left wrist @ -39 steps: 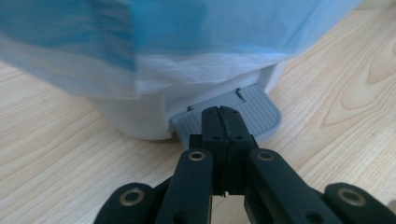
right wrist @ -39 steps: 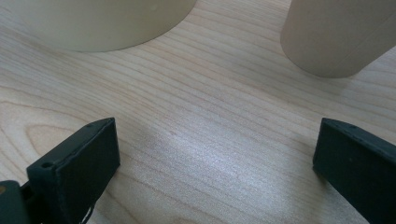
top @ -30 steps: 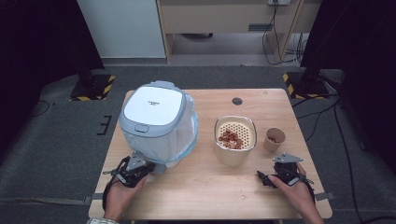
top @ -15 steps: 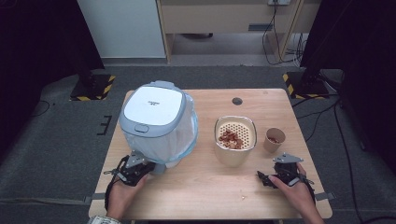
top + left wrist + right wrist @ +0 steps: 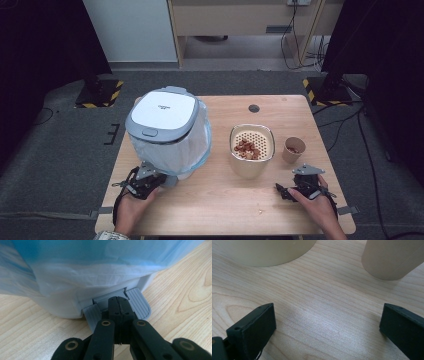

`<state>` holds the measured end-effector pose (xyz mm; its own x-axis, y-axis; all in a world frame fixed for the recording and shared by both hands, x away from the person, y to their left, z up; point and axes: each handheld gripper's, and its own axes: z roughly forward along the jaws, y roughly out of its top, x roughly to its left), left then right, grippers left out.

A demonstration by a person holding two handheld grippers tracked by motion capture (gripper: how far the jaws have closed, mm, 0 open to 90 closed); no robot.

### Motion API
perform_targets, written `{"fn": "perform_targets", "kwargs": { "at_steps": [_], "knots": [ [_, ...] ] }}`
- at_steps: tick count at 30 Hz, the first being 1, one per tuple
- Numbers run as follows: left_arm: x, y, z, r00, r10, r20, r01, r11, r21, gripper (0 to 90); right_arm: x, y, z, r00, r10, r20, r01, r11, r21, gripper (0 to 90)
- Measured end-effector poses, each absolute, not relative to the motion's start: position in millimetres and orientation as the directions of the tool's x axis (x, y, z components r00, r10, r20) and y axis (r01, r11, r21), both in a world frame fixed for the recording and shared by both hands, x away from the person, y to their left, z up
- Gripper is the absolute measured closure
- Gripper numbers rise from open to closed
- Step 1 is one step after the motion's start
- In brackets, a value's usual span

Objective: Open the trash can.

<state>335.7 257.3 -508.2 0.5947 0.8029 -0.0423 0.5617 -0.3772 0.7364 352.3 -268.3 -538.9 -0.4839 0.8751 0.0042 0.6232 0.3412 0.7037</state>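
Note:
A small pedal bin (image 5: 167,130) with a white lid and a blue bag liner stands on the left of the wooden table (image 5: 220,205). My left gripper (image 5: 156,178) lies at its base. In the left gripper view the jaws are shut with nothing between them, and the left gripper (image 5: 119,302) has its tips on the bin's grey ribbed pedal (image 5: 141,303), under the bag-covered bin (image 5: 87,277). My right gripper (image 5: 301,181) rests near the front right edge. It (image 5: 327,325) stands wide open over bare wood, empty.
A cream container (image 5: 251,150) (image 5: 269,252) with a perforated insert holds brown pieces at mid-table. A paper cup (image 5: 293,148) (image 5: 392,257) stands to its right. A black round cap (image 5: 254,108) sits near the far edge, and a crumb (image 5: 260,212) lies near the front.

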Motion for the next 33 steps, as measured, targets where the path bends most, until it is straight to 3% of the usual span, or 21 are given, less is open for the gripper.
{"fn": "perform_targets", "kwargs": {
  "at_steps": [11,33],
  "knots": [
    [337.4,253.2,-513.2,0.607,0.795,-0.004,0.561,-0.425,0.71,90.0,352.2,-268.2,-538.8,-0.481,0.877,0.006,0.626,0.338,0.703,0.9],
    [341.3,255.6,-514.4,0.605,0.795,-0.035,0.581,-0.411,0.702,90.0,351.9,-270.1,-538.6,-0.49,0.872,0.006,0.618,0.343,0.708,2.8]
  ]
}}
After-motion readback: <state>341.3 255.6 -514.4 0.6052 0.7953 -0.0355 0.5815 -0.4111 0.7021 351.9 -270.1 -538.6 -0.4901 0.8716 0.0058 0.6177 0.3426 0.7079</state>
